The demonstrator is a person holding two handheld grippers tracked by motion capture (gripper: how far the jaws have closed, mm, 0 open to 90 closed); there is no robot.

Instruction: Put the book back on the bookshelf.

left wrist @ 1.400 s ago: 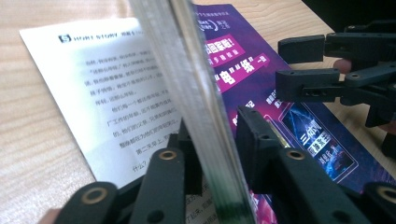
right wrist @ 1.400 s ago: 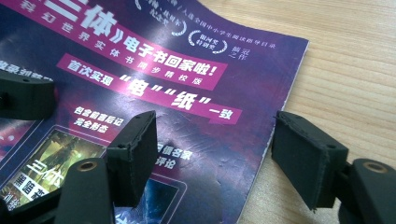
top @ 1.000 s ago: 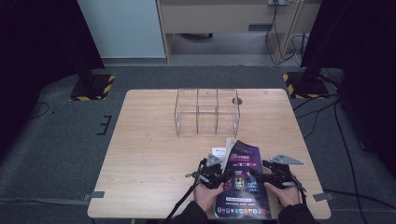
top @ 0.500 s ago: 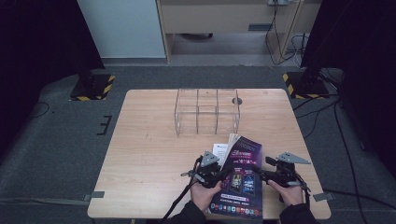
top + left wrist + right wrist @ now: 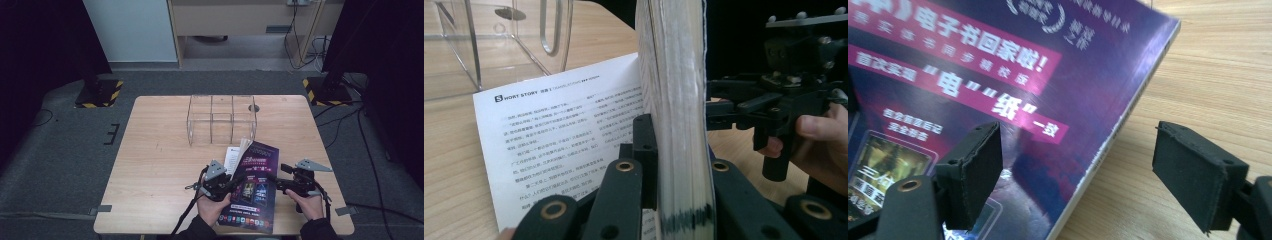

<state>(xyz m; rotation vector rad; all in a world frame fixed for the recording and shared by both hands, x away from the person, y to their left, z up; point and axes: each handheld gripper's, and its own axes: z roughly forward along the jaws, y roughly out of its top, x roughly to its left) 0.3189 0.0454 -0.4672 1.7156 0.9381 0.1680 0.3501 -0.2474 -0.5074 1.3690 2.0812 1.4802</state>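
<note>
The left gripper (image 5: 226, 183) pinches the lifted page block of the magazine (image 5: 252, 187) at the near right of the bench (image 5: 155, 165). The right gripper (image 5: 1075, 167) stands spread over its right edge, gripping nothing. I judge the opening begun, not finished.

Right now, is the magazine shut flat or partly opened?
Partly opened. The left hand-held gripper is shut on a raised sheaf of the magazine, baring a printed page beneath; the remainder lies flat on the table.
</note>
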